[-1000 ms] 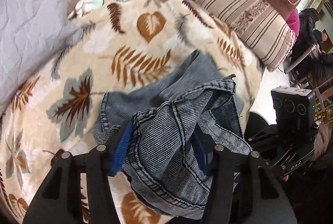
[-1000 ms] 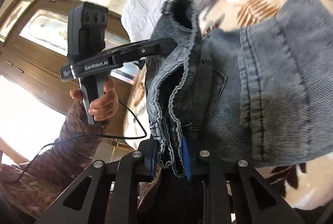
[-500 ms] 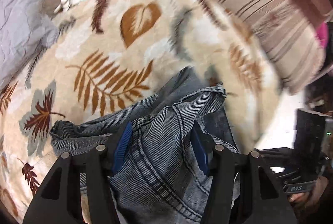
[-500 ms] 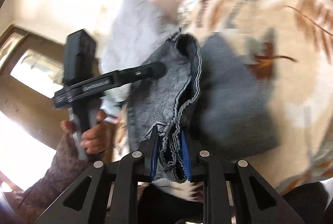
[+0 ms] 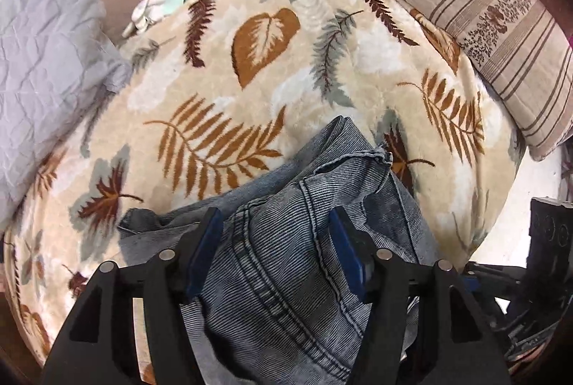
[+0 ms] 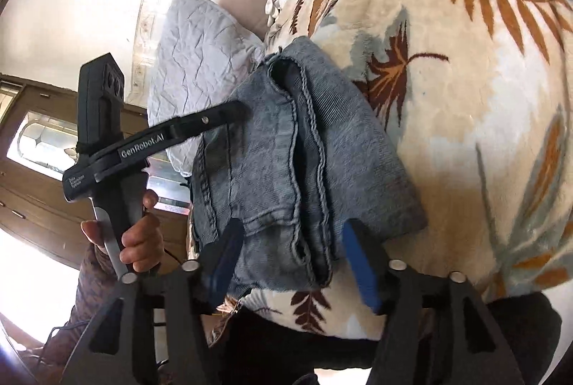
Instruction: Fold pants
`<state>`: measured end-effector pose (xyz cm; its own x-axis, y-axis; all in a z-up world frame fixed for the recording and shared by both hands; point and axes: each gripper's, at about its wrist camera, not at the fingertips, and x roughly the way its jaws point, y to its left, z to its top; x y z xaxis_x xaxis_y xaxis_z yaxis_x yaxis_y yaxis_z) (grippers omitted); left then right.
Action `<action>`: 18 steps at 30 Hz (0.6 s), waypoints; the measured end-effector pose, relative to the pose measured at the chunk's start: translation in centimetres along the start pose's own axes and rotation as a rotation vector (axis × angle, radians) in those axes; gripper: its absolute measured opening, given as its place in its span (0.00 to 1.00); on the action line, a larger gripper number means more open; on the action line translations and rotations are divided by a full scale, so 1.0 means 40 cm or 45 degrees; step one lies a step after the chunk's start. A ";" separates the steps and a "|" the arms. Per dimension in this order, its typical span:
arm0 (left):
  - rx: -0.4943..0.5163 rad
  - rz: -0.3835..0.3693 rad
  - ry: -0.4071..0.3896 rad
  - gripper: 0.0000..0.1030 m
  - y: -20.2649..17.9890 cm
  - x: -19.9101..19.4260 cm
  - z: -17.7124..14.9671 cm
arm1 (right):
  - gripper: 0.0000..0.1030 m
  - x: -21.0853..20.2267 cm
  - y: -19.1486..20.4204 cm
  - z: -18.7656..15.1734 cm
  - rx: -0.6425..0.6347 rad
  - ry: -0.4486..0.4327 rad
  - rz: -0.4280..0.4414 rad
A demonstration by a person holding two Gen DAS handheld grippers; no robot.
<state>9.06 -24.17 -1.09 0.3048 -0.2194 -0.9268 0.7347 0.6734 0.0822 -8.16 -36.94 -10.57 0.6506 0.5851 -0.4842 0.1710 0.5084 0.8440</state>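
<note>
Two claws are at work here, and we use the leaf blanket (image 5: 272, 70) as our landmark. The folded jeans (image 6: 286, 163) lie on the leaf blanket, near its edge. Our right gripper (image 6: 293, 252) is opening; the jeans sit between its blue pads, but the pads do not press them. Our left gripper (image 5: 275, 252) is opening too, with thick denim bunched between its pads, and we cannot tell if they still squeeze it. A hand (image 6: 138, 234) holds that left claw by its handle. A grey pillow (image 5: 46, 62) and a striped cushion (image 5: 483, 9) lean at the blanket's far sides.
</note>
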 end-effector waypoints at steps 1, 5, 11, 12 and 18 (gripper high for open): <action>0.014 0.016 -0.003 0.59 -0.002 -0.003 -0.001 | 0.67 0.002 0.005 -0.006 -0.007 0.009 -0.006; 0.018 0.029 -0.003 0.59 -0.002 -0.013 -0.001 | 0.67 0.002 0.016 -0.029 -0.020 0.035 -0.011; 0.030 0.023 0.040 0.62 -0.007 0.011 0.000 | 0.69 0.026 0.025 -0.033 0.005 0.029 0.012; 0.021 -0.009 0.078 0.62 -0.005 0.025 -0.004 | 0.66 0.028 0.034 -0.038 -0.008 0.033 0.002; -0.104 -0.158 0.069 0.48 0.012 -0.015 -0.021 | 0.18 -0.013 0.112 -0.015 -0.148 -0.007 0.080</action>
<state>8.72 -23.12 -0.79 0.1797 -0.2677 -0.9466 0.7125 0.6988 -0.0624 -8.17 -34.57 -6.67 0.6617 0.6147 -0.4294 0.0428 0.5408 0.8401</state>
